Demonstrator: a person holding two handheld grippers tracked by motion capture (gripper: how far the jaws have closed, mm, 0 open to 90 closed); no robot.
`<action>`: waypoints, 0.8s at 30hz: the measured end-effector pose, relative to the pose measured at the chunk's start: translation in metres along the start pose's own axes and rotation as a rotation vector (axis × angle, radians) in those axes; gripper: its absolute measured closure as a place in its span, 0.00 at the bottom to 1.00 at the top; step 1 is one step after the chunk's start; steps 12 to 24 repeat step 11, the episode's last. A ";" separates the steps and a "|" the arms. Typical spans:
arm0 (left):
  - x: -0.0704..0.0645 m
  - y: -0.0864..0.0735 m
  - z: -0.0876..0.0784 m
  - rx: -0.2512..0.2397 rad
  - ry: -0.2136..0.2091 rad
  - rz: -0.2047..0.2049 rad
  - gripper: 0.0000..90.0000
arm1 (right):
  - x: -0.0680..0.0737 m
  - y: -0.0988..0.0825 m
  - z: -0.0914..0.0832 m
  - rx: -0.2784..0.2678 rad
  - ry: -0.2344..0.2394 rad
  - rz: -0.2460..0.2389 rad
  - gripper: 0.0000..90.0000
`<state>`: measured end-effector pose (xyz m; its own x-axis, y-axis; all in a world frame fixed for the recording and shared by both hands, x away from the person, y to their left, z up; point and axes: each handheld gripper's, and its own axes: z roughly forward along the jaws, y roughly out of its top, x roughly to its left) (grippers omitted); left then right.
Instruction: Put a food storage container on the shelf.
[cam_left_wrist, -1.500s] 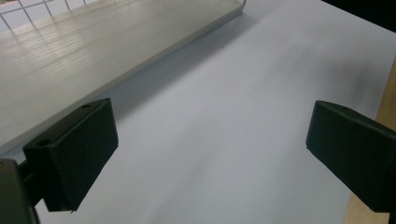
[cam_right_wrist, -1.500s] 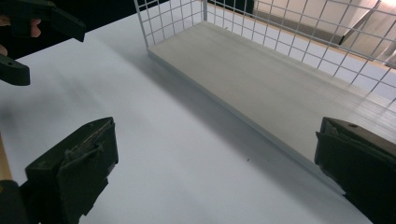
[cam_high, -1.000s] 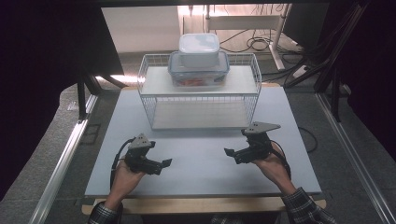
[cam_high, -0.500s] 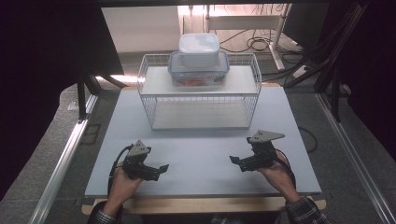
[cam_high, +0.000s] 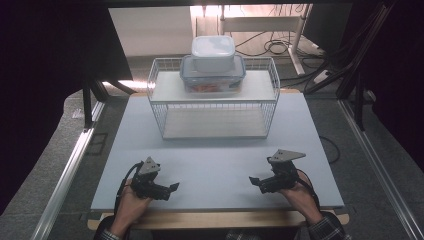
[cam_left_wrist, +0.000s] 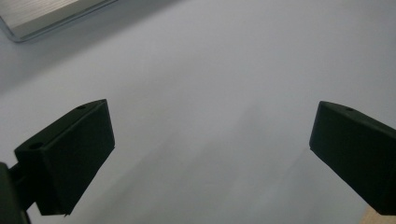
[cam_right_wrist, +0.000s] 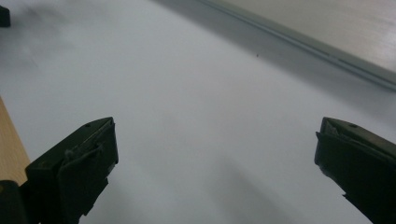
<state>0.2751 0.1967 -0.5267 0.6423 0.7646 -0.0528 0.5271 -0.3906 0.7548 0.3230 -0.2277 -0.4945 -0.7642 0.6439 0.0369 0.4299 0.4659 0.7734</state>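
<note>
Both hand-held black two-jaw grippers rest low at the near edge of the pale grey table top (cam_high: 210, 160), the left gripper (cam_high: 167, 189) and the right gripper (cam_high: 256, 182) pointed inward toward one another, each with its jaws spread wide and nothing between them; the left gripper view and the right gripper view alike look across bare table surface between the parted black jaws

Straight ahead, well apart from both hands, a white wire basket rack (cam_high: 214, 107) stands at the far side of the table, its long axis running left to right across the person's front; on the rack's top shelf sits a clear rectangular plastic food container with a blue-grey rim (cam_high: 213, 79), holding something reddish, and stacked on its lid is a smaller white lidded plastic tub (cam_high: 213, 51)

The stacked containers lie forward of the midline between the two grippers, on the rack's centre, so neither hand looks clearly the nearer; any reach for them would likely run forward and upward from the table's near edge, over the rack's front wires, with the larger container's long sides facing the person

A wooden strip (cam_high: 215, 220) edges the table beneath the person's forearms, and cables (cam_high: 272, 46) trail on the floor beyond
</note>
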 end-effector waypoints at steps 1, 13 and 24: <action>0.000 0.000 0.001 0.004 0.000 0.000 0.00 | 0.000 -0.002 0.001 0.010 -0.004 -0.004 0.00; 0.003 -0.002 0.003 -0.004 0.010 -0.013 0.00 | 0.003 -0.006 0.010 0.053 0.003 -0.019 0.00; 0.003 -0.002 0.003 -0.004 0.010 -0.013 0.00 | 0.003 -0.006 0.010 0.053 0.003 -0.019 0.00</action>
